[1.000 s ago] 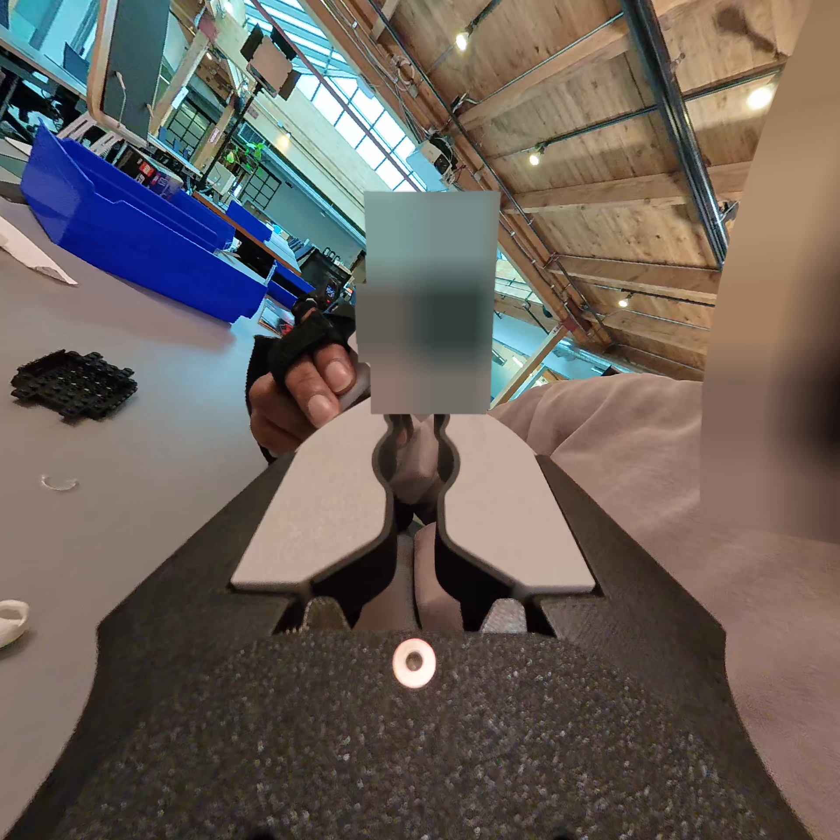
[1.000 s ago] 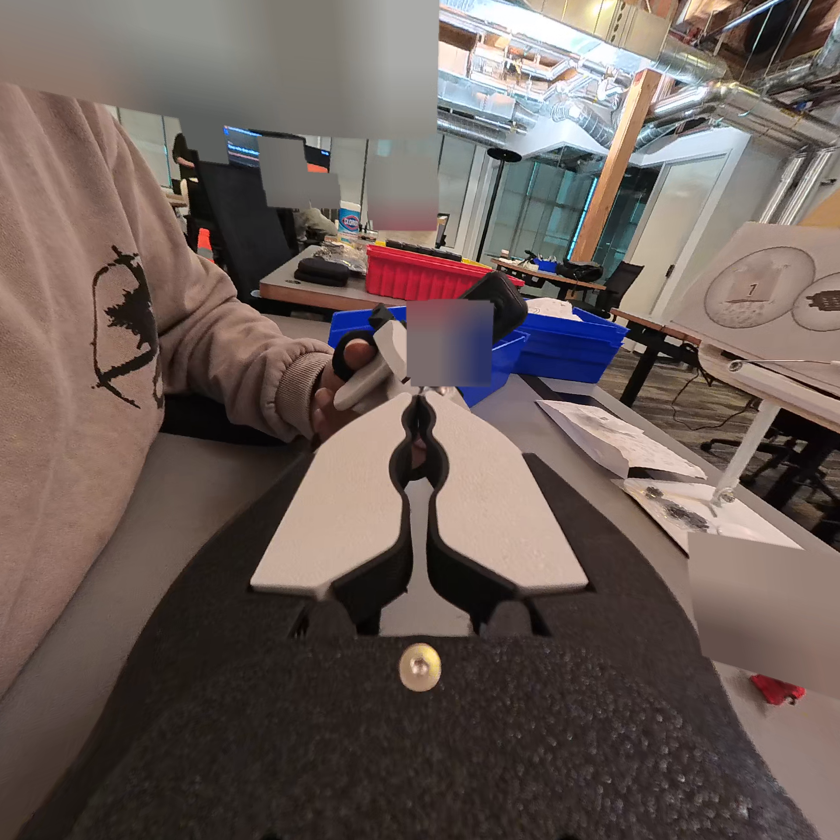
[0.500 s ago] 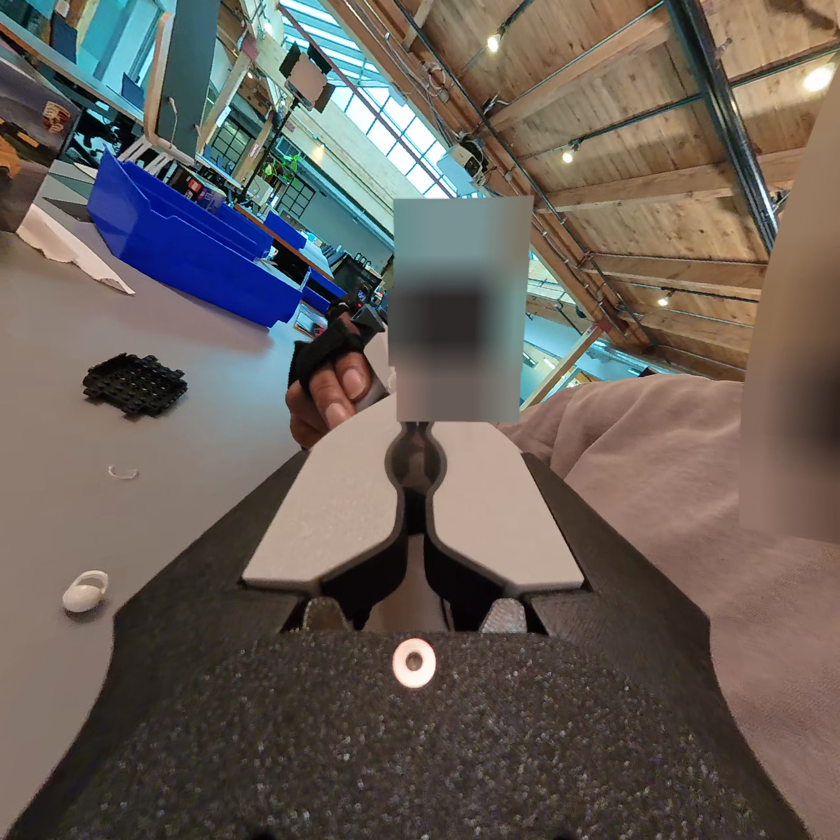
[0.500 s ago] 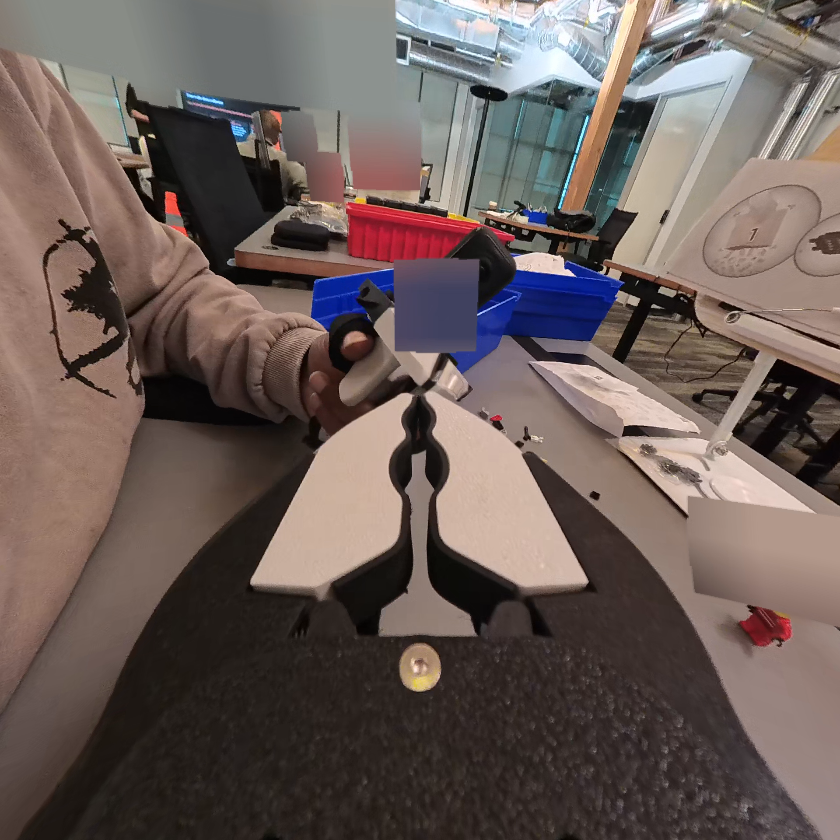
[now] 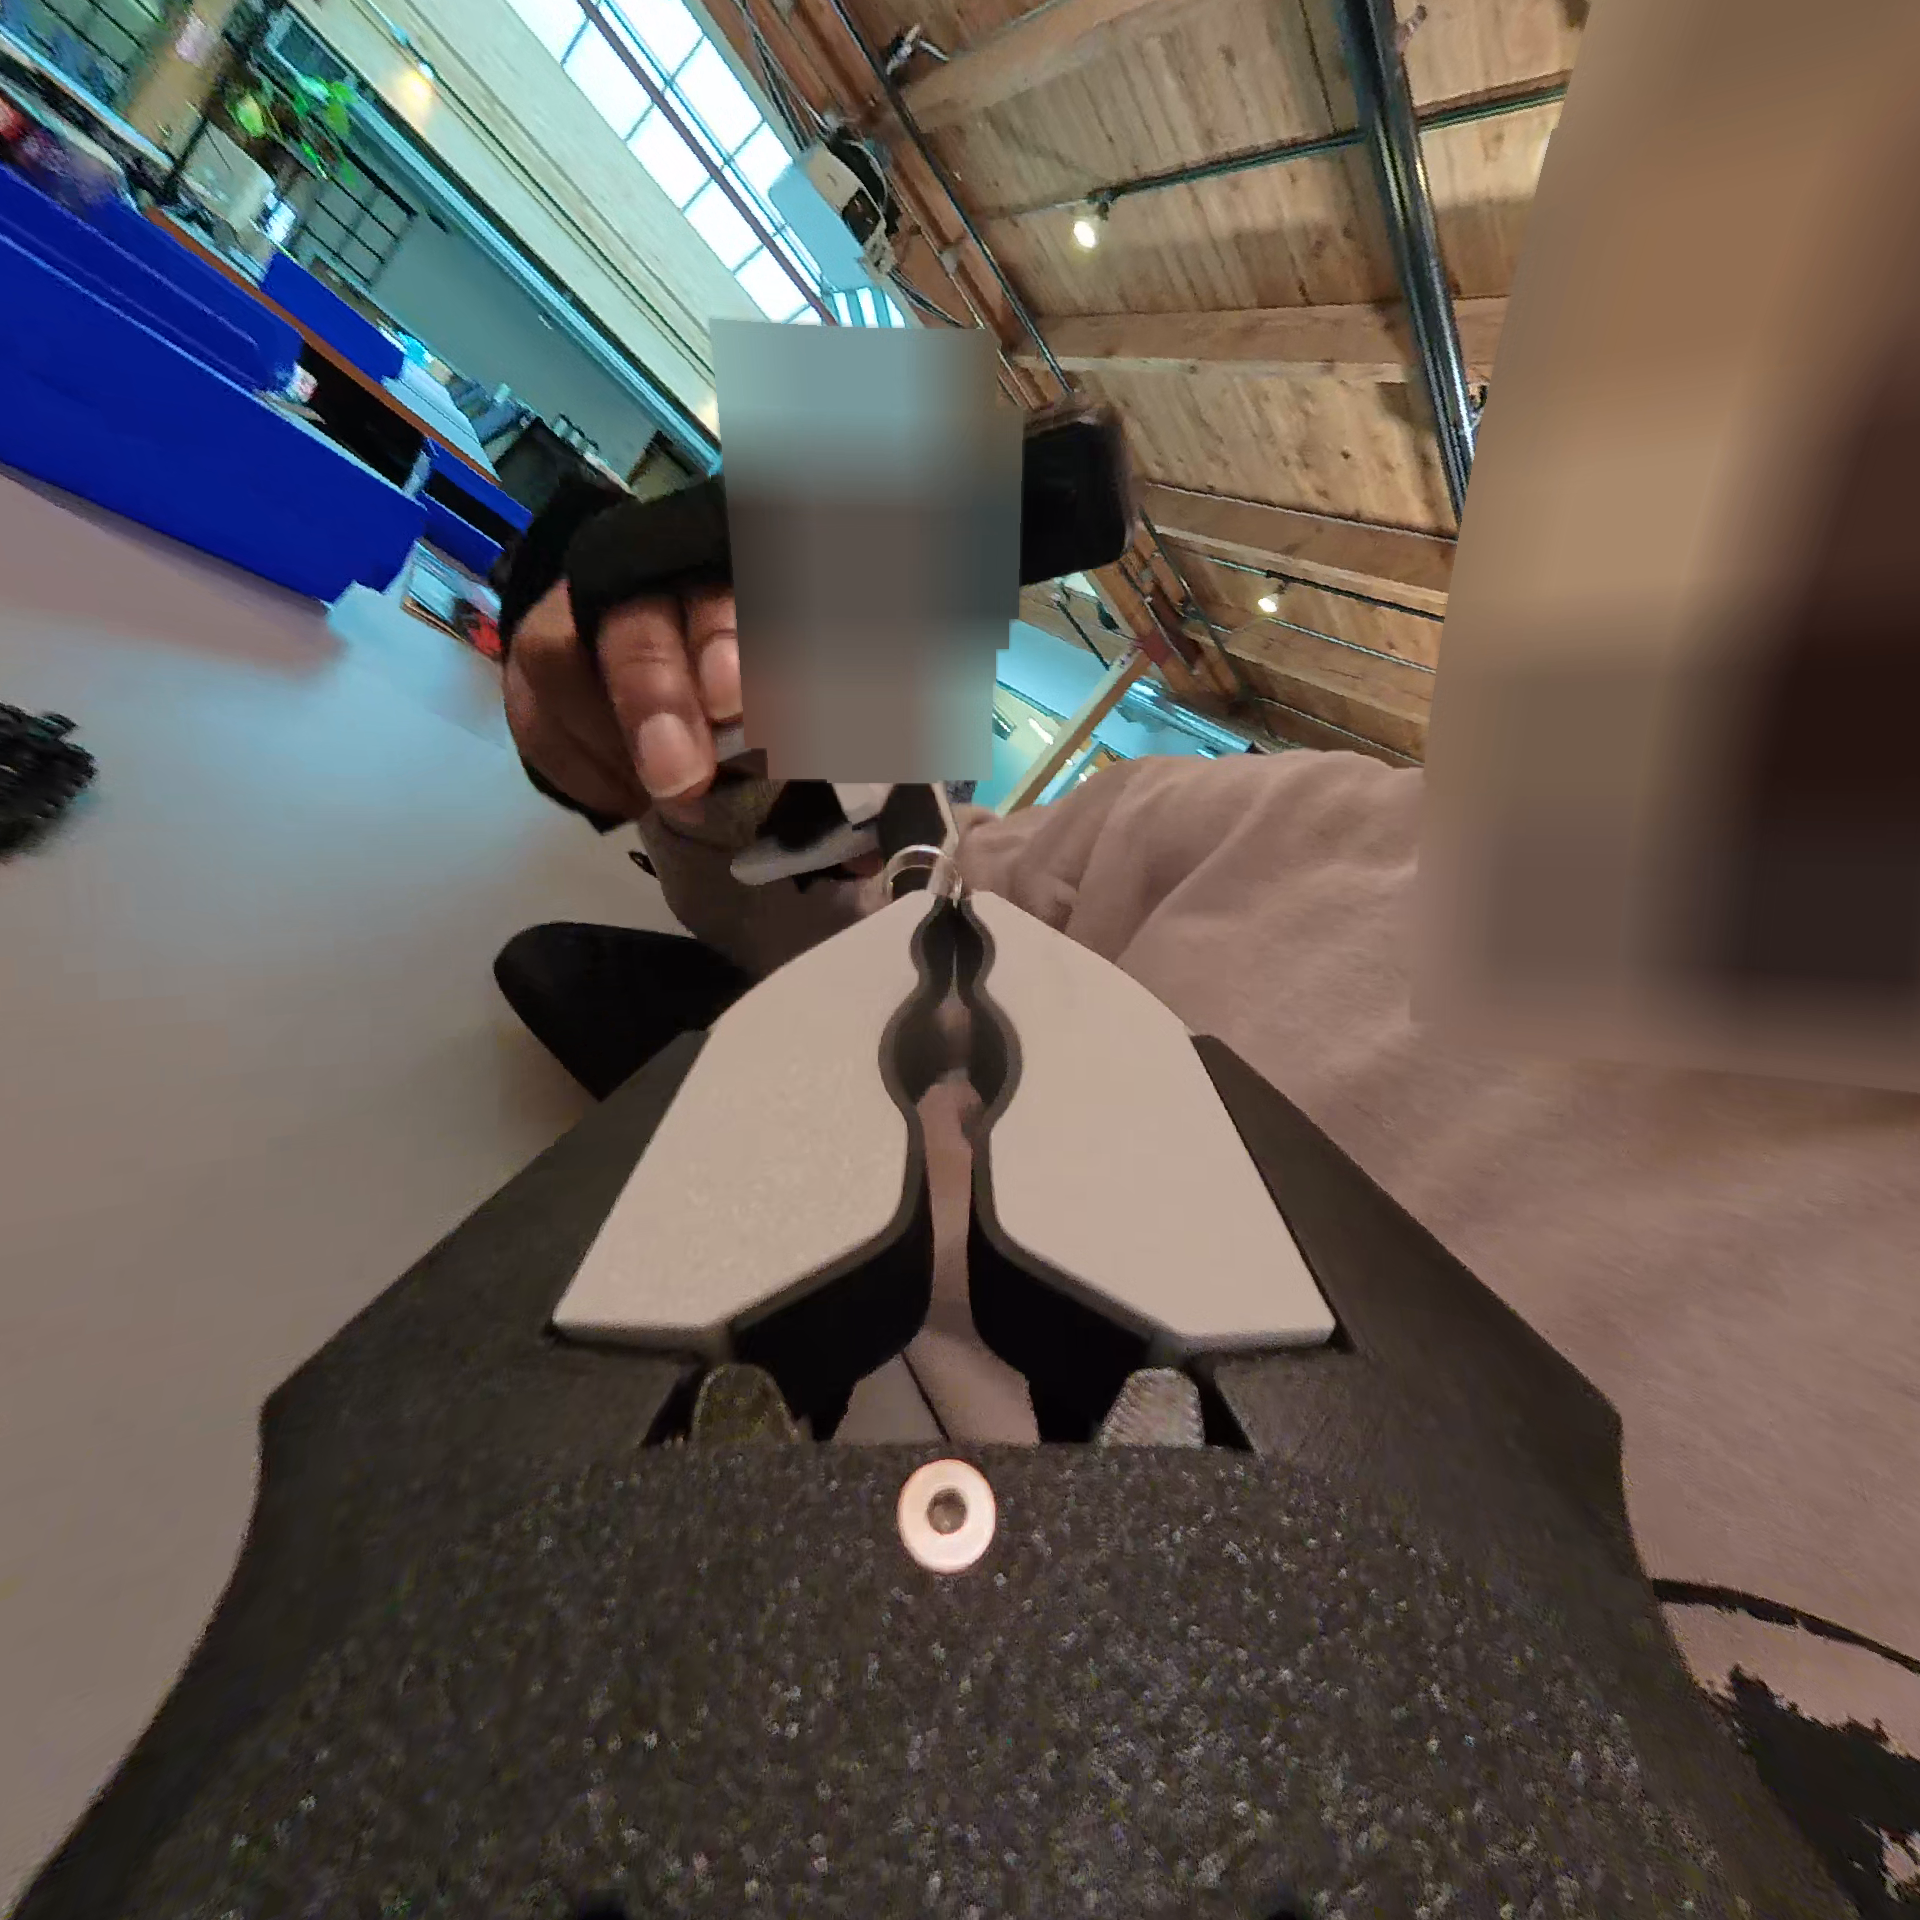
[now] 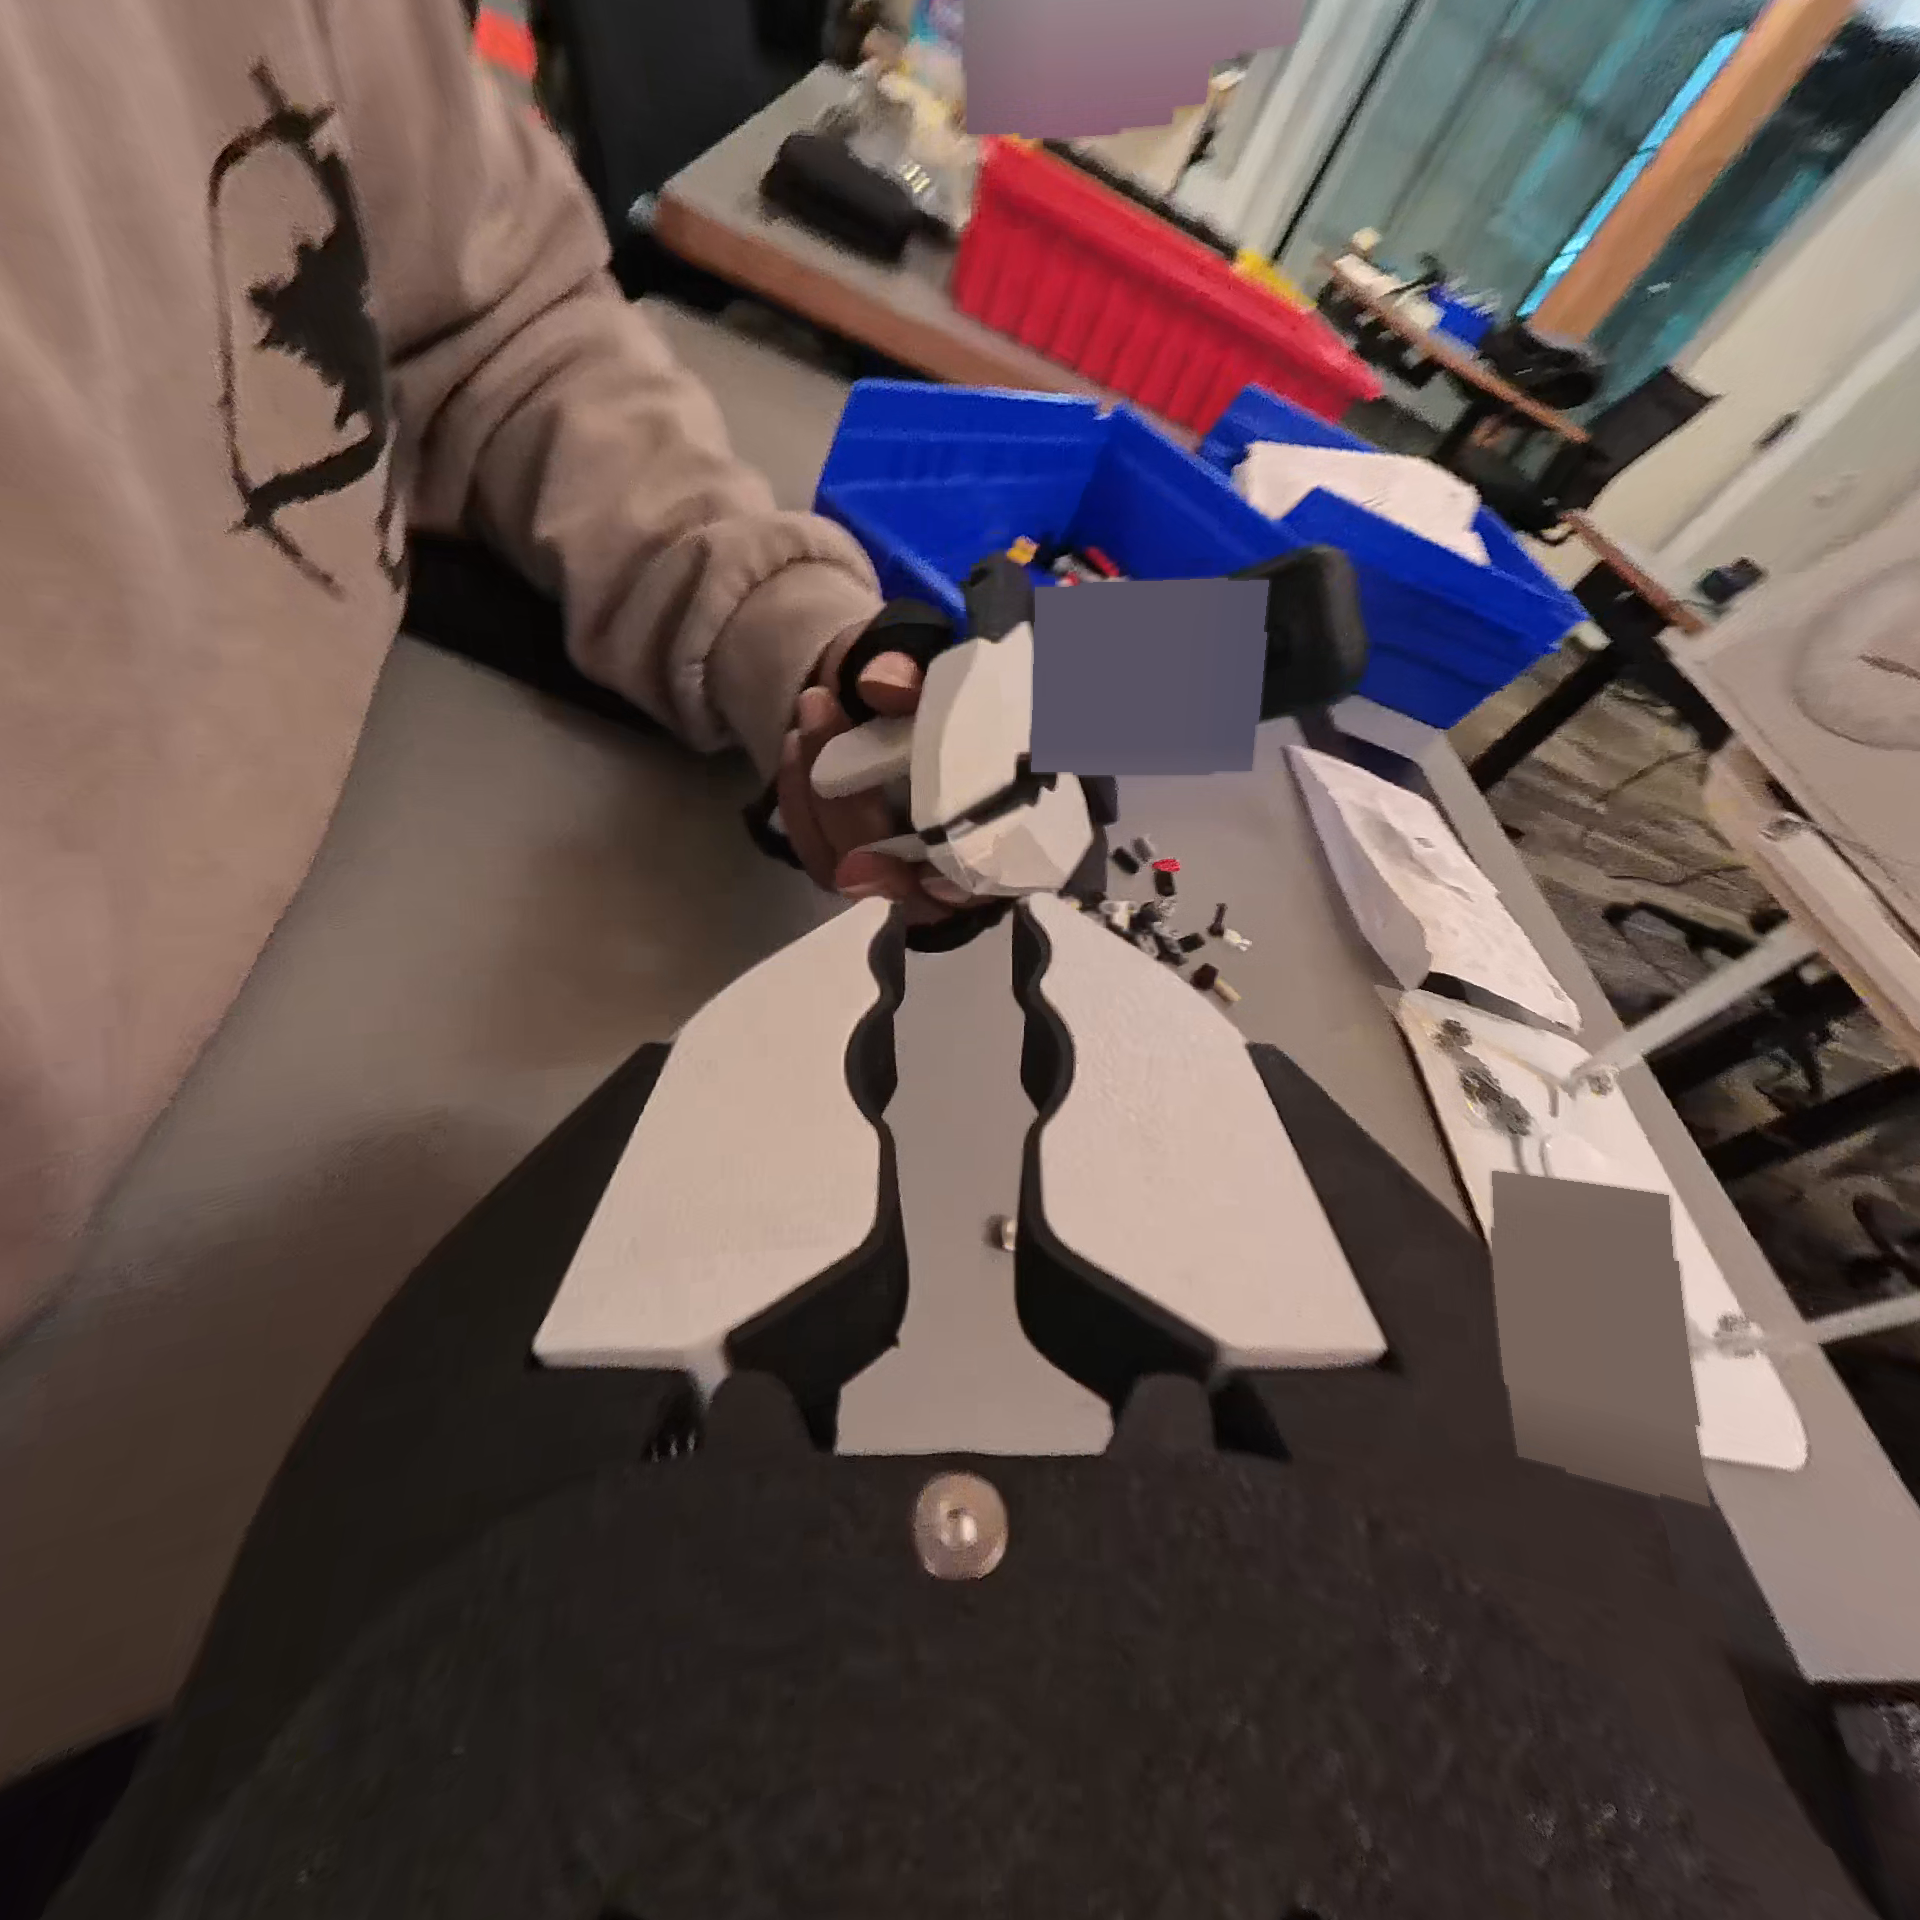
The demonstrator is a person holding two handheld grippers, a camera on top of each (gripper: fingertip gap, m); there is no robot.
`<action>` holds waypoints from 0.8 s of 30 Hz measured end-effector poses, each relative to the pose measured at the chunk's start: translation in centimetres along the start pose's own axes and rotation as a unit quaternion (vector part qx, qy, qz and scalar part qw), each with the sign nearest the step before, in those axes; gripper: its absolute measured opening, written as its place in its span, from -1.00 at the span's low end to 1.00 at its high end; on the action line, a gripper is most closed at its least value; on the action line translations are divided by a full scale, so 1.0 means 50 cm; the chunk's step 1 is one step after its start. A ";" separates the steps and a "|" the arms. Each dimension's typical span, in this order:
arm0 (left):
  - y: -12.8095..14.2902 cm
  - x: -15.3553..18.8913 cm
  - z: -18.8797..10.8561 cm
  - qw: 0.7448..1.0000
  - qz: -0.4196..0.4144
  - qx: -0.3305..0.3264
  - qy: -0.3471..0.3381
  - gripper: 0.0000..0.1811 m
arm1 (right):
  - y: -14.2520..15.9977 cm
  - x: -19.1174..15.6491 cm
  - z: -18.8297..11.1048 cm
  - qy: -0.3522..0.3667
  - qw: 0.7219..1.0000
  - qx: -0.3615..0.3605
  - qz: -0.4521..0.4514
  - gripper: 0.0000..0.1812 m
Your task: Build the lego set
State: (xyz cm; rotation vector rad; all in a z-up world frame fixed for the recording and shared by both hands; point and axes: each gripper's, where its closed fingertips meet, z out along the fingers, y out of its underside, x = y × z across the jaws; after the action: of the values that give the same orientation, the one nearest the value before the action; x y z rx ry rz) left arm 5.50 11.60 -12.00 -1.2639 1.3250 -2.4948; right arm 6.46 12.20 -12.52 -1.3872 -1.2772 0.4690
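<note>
Left hand-held gripper (image 5: 948, 914): jaws nearly closed, tips pinching a small clear ring-shaped piece (image 5: 920, 864) by its edge only; most of the piece stands proud of the tips.

Right hand-held gripper (image 6: 961, 925): jaws at a moderate gap, nothing between them; it faces the left one almost tip to tip, above the bench (image 6: 520, 935).

A small round piece (image 6: 1000, 1231) lies on the bench, seen through the gap of the right jaws, close to its right finger. The pile of loose pieces (image 6: 1164, 925) lies just ahead and right of the right tips; the black plate (image 5: 36, 764) sits far off to the left of the left hand-held gripper, well apart from both tools.

Risks, my judgement:
- the hold on the clear piece is shallow and the piece is smooth and curved; any sideways nudge from the right tips could rotate it or squirt it out; clear on grey bench, hard to find again;
- the two tools are very close; if I close the right one off-centre it may push the piece instead of taking it;
- the views are blurred, so I cannot tell exact alignment; slow down before contact;
- lowering the right tool could knock the small round piece away.
</note>
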 end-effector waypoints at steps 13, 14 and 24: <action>0.043 -0.013 0.006 0.998 -0.038 -0.059 0.005 -1.00 | 0.027 -0.037 0.025 -0.120 0.985 -0.103 -0.069 -0.93; 0.042 -0.014 0.005 0.998 -0.039 -0.058 0.004 -1.00 | 0.028 -0.036 0.026 -0.117 0.986 -0.101 -0.069 -0.93; 0.051 -0.183 -0.116 0.919 0.146 -0.187 -0.316 -0.80 | 0.101 0.017 -0.003 -0.022 0.994 -0.108 -0.008 -0.93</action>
State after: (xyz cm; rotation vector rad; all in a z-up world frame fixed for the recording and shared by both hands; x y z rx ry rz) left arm 6.84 17.42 -21.40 -1.5995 1.6688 -1.4781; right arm 8.97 14.03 -16.61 -1.5522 -1.4051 0.3608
